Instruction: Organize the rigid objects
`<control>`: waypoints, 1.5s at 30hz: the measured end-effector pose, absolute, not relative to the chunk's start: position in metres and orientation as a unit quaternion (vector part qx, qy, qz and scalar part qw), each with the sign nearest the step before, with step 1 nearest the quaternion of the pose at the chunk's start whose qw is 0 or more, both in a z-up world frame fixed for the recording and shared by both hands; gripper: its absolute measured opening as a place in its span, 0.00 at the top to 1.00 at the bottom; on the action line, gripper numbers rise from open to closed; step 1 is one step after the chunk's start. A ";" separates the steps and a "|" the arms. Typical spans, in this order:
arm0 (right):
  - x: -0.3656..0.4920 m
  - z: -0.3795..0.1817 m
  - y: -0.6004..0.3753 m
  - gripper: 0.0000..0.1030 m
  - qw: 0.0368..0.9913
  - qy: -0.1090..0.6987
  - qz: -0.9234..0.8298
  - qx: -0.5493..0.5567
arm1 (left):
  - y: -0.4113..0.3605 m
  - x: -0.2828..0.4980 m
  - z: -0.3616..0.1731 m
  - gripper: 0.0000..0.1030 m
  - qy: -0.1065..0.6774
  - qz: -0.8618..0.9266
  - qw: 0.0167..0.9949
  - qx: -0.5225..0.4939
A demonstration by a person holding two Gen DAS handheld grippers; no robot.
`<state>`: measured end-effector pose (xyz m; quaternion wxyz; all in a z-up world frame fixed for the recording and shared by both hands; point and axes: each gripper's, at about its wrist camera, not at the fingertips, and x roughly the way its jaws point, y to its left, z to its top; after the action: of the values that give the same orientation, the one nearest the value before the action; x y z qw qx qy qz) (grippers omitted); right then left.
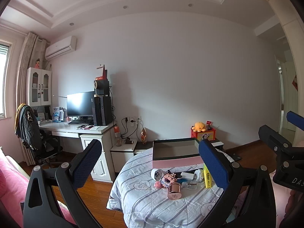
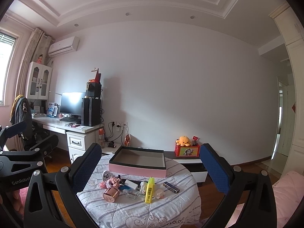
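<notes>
Pale lilac walls and a stepped white ceiling enclose a bedroom with a wooden floor; a white desk (image 2: 62, 126) carrying a dark monitor (image 2: 73, 103) and a black computer tower (image 2: 91, 112) stands at nine o'clock of the right wrist view. At six o'clock sits a round table draped in a white quilted cover with grey stripes (image 2: 171, 207). On its far side lies a shallow rectangular box with pink walls and a dark rim (image 2: 137, 162), open and with nothing inside. Beyond it, at three o'clock of the box, a red printed box (image 2: 187, 151) bears an orange plush octopus (image 2: 183, 140).

Both hand-held tools hover short of the table with nothing between their blue-padded fingers: the left gripper (image 1: 150, 163) spread wide, the right gripper (image 2: 151, 167) likewise.

Just before the pink box, toward six o'clock, small items lie crowded together: a yellow highlighter pen (image 2: 149, 190), a rose-gold metal cylinder on its side (image 2: 111, 193), a white charger plug (image 2: 132, 184), a clear glass bottle (image 2: 131, 193), a pink block figure (image 2: 114, 181), a white round gadget (image 2: 106, 174) and a dark slim tube (image 2: 171, 187) set slightly apart at three o'clock.
</notes>
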<state>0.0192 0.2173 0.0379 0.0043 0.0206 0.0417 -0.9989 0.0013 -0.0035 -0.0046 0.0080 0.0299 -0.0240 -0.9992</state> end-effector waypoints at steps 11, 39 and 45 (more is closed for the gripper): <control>0.019 0.036 0.217 0.00 0.003 0.042 -0.999 0.022 | -0.004 0.001 -0.005 0.00 -0.025 -0.999 0.008 0.032; 0.018 0.040 0.216 0.00 0.004 0.045 -0.999 0.020 | -0.008 0.005 0.002 0.00 -0.029 -0.999 0.012 0.030; 0.017 0.040 0.216 0.00 0.005 0.046 -0.999 0.021 | -0.008 0.005 0.003 0.00 -0.030 -0.999 0.011 0.031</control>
<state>0.0168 0.2158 0.0402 0.0049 0.0214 0.0456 -0.9987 0.0054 -0.0081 0.0028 0.0108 0.0308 -0.0303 -0.9990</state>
